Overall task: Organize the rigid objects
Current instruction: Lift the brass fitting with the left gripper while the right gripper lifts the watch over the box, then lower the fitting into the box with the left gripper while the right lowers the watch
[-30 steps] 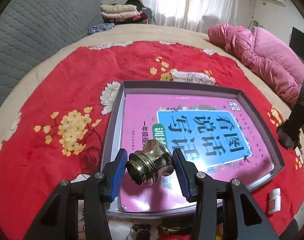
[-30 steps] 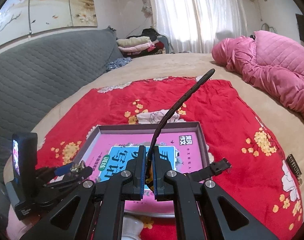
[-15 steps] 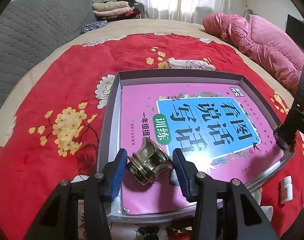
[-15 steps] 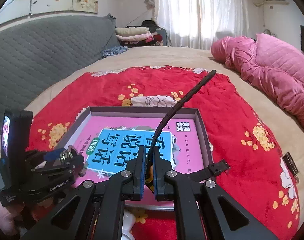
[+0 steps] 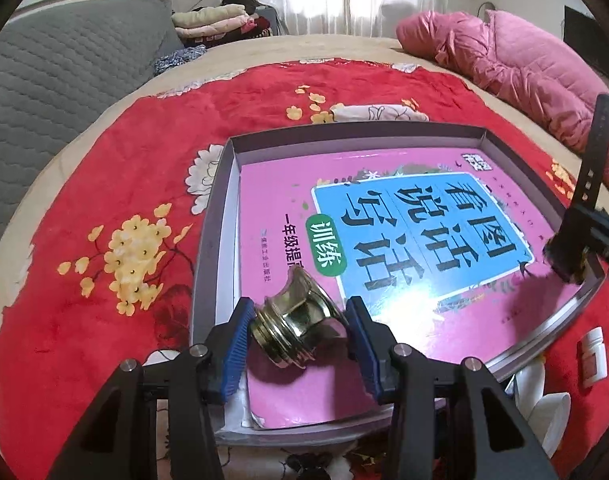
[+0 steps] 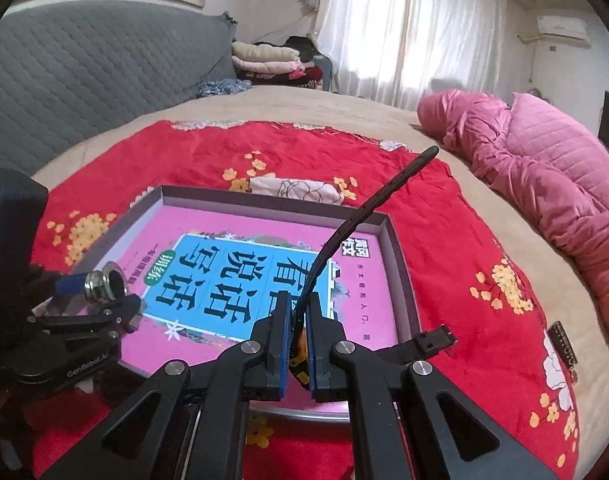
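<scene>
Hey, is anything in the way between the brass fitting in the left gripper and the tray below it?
Nothing visible blocks it. The left gripper holds the brass fitting just over the pink book that lies inside the tray, at its near left corner. The right gripper, with a black watch, is over the opposite side.

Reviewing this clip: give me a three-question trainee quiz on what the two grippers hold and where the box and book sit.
1. True or false: the left gripper is clamped on a brass metal fitting.
2. What does the right gripper pinch? A) white bottle B) black watch strap C) pen
3. Fill in: the pink book lies inside a shallow grey ____.

Key:
1. True; both blue pads press its sides.
2. B; the black watch strap curves up from the shut jaws.
3. box, on the red floral blanket.
</scene>
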Demonstrator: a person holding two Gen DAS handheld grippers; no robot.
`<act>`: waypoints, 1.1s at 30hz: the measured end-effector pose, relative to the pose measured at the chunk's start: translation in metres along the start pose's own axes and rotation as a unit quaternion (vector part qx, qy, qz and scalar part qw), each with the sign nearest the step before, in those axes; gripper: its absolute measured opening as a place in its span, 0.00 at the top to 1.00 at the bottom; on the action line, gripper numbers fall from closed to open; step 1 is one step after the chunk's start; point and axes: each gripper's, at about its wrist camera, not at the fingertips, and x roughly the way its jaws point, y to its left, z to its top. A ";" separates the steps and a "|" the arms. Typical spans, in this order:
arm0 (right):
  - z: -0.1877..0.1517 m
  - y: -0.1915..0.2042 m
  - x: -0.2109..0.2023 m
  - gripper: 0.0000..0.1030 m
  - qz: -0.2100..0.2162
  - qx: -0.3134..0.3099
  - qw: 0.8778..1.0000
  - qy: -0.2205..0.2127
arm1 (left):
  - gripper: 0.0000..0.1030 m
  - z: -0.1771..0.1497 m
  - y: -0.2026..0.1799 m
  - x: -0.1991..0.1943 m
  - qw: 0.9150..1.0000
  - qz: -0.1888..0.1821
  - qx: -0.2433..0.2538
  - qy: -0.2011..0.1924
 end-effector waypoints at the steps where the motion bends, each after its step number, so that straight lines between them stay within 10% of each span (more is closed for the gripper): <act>1: -0.001 0.001 0.001 0.93 0.000 -0.004 1.000 0.001 | 0.54 0.000 0.000 0.000 1.000 0.001 0.001 0.001; 33: -0.028 -0.001 -0.009 0.84 0.017 0.021 0.999 0.026 | 0.54 0.004 0.009 -0.002 0.999 -0.036 -0.015 -0.014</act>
